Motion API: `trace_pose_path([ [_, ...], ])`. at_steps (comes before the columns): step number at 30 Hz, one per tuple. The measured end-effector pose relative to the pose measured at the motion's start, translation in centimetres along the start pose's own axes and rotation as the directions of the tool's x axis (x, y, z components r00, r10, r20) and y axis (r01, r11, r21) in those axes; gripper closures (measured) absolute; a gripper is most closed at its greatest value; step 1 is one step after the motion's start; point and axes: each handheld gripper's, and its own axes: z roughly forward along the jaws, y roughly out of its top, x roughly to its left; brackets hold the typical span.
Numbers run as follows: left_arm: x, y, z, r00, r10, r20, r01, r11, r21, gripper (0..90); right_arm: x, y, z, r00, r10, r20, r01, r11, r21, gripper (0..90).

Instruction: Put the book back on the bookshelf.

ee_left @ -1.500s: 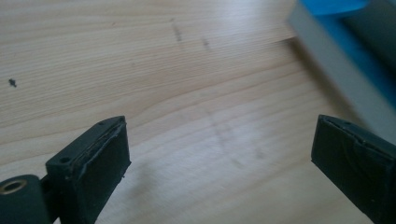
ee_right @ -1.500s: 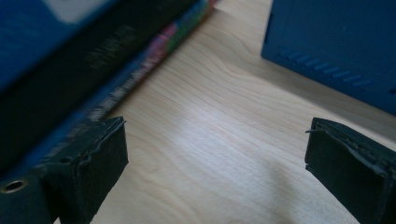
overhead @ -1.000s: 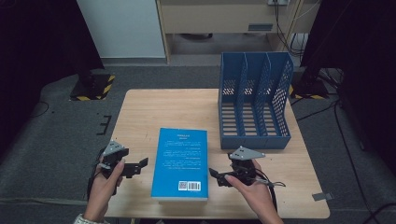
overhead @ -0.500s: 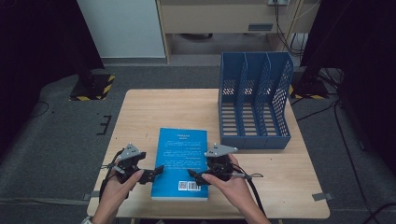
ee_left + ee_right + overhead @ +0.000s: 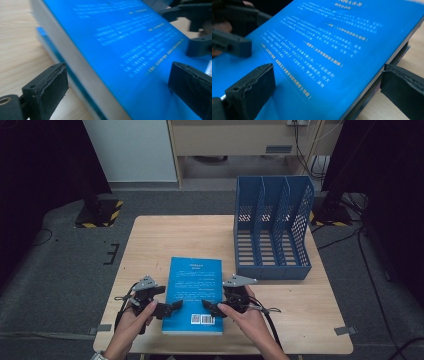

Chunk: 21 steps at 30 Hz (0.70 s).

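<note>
Each wide-open gripper, left [image 5: 172, 307] and right [image 5: 207, 306], straddles an opposite long edge of the book [image 5: 195, 285], seemingly to lift it level.

Both grippers, the left gripper [image 5: 175, 306] and right gripper [image 5: 206, 306], are black with grey three-cornered top plates, trailing black cables; jaws carry ridged black pads.

We see a light wooden table [image 5: 165, 245] standing on grey carpeted floor [image 5: 65, 270]. Directly on it lies a blue book [image 5: 195, 285], flat, back cover up, near our front edge and about midway across. On the far right part stands a blue file rack [image 5: 272, 230] with three upright compartments, its open side facing us, just beside the book's far corner.
</note>
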Motion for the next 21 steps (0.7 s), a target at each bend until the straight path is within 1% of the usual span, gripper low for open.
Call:
trace_pose_path([
  [1, 0.0, 0.0, 0.0, 1.0000, 0.000, 0.000, 0.000, 1.0000, 0.000, 1.3, 0.0, 0.0, 0.0, 1.0000, 0.000, 0.000, 0.000, 1.000, 0.000, 0.2],
  [2, 0.1, -0.1, 0.2, 0.9998, -0.012, 0.018, 0.012, 0.9999, 0.002, 1.3, -0.2, -0.1, 0.1, 0.9997, 0.024, -0.010, -0.024, 1.000, 0.001, 0.2],
  [3, 0.2, -0.2, 0.3, 0.9991, -0.026, 0.032, 0.026, 0.9997, 0.003, 0.6, -0.4, -0.5, 0.2, 0.9964, 0.077, -0.037, -0.077, 0.997, -0.002, 0.2],
  [4, 0.3, -0.2, 0.3, 0.9985, -0.036, 0.040, 0.036, 0.9993, 0.004, 0.5, -0.5, -0.5, 0.2, 0.9953, 0.087, -0.043, -0.087, 0.996, -0.002, 0.2],
  [6, 0.6, -0.3, 0.5, 0.9961, -0.061, 0.065, 0.060, 0.9981, 0.008, 0.0, -0.6, -0.6, 0.3, 0.9935, 0.101, -0.052, -0.101, 0.995, 0.003, 0.1],
  [8, 0.9, -0.4, 0.7, 0.9921, -0.082, 0.095, 0.081, 0.9966, 0.013, 0.0, -0.8, -0.5, 0.4, 0.9922, 0.110, -0.059, -0.110, 0.994, 0.006, 0.1],
  [12, 1.2, -0.4, 0.8, 0.9896, -0.093, 0.110, 0.091, 0.9956, 0.020, 0.0, -1.1, -0.5, 0.6, 0.9891, 0.131, -0.068, -0.130, 0.991, 0.009, 0.1],
  [14, 1.4, -0.4, 0.9, 0.9885, -0.096, 0.117, 0.095, 0.9953, 0.018, 0.0, -1.3, -0.5, 0.7, 0.9858, 0.151, -0.074, -0.150, 0.989, 0.014, 0.1],
  [19, 2.1, -0.5, 1.1, 0.9810, -0.130, 0.145, 0.129, 0.9915, 0.017, 0.0, -1.8, -0.6, 0.9, 0.9788, 0.179, -0.099, -0.178, 0.984, 0.019, 0.1],
  [21, 2.3, -0.5, 1.2, 0.9789, -0.141, 0.148, 0.140, 0.9900, 0.015, 0.0, -1.9, -0.5, 0.9, 0.9782, 0.182, -0.100, -0.181, 0.983, 0.023, 0.0],
])
